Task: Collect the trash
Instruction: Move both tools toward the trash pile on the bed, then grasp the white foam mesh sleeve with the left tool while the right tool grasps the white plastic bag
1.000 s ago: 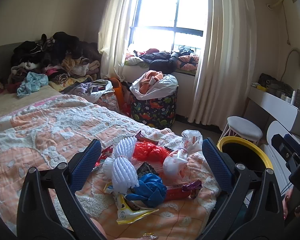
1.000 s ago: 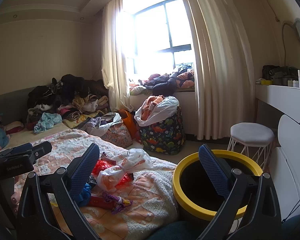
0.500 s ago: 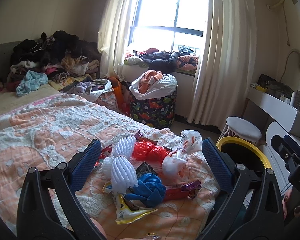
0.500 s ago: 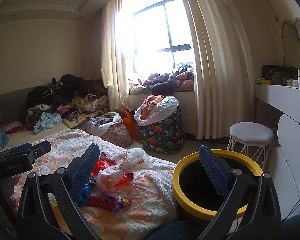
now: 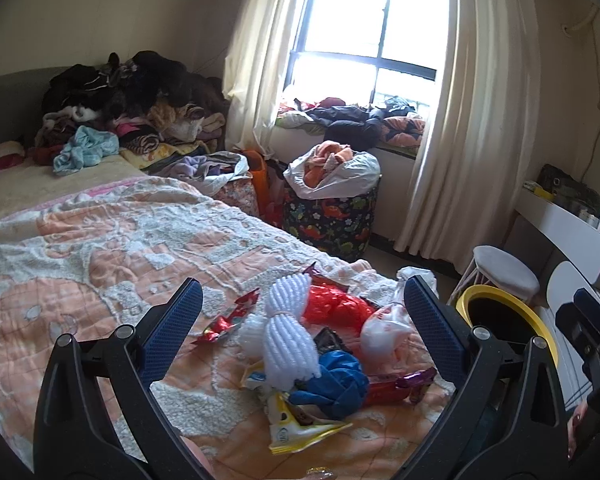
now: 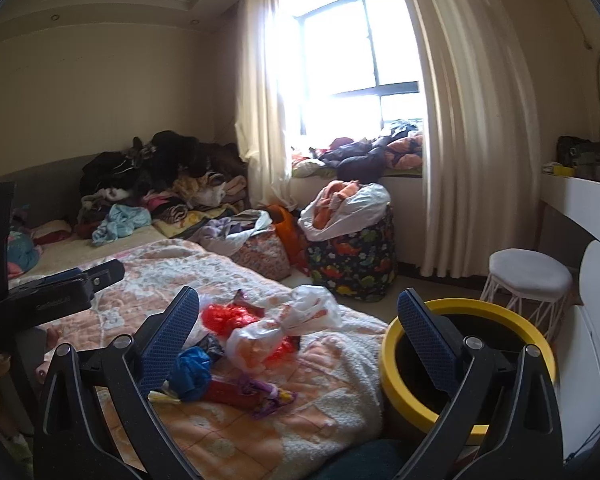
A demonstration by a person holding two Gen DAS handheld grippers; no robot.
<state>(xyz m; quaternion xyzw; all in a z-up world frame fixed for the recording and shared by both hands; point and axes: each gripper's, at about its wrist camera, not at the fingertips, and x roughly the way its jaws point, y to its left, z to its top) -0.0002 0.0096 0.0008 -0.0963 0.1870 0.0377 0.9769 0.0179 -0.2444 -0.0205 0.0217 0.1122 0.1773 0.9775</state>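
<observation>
Left wrist view: both grippers spread empty, left gripper (image 5: pixel 300 320) over ribbed white foam (image 5: pixel 288 340) and crinkly wrappers on fuzzy quilt (image 5: pixel 100 248)

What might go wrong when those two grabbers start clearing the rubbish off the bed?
1. The trash pile lies tangled together, so the open left gripper may lift several pieces and drop some.
2. The yellow-rimmed bin stands beside the bed's corner; light bags like the white plastic bag could miss it.
3. The fluffy blanket might get pinched too.
</observation>
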